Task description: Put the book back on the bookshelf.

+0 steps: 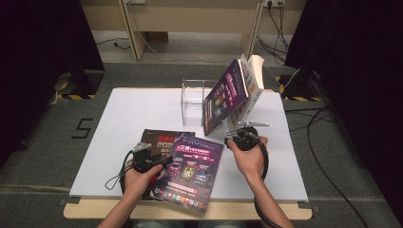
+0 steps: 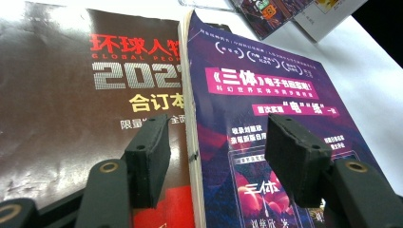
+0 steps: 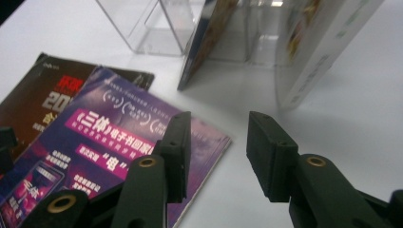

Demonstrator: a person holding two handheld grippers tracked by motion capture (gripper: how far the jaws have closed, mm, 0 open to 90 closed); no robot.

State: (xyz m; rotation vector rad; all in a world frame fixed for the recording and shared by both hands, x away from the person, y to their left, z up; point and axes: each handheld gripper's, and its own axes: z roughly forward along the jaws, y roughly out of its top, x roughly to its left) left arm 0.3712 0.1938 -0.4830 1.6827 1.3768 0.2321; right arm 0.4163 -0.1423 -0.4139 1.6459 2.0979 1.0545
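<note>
Purple-covered book (image 1: 192, 171) flat at the tabletop's (image 1: 119, 123) near edge, between both hand-held grippers.

Left hand-held gripper (image 2: 216, 159) straddles its spine, jaws apart, nothing clamped; that hand is nearer. Right hand-held gripper (image 3: 218, 152), jaws apart and empty, sits at 3 o'clock of the book's far corner. Its long axis runs 12 to 6, partly overlapping a dark magazine (image 1: 157, 140). Clear stand (image 1: 192, 102) with two leaning books (image 1: 233, 92) lies at 12; bare white tabletop opens at 3.

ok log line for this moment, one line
left gripper: open, astride purple book edge | right gripper: open, empty | two books leaning at clear stand
</note>
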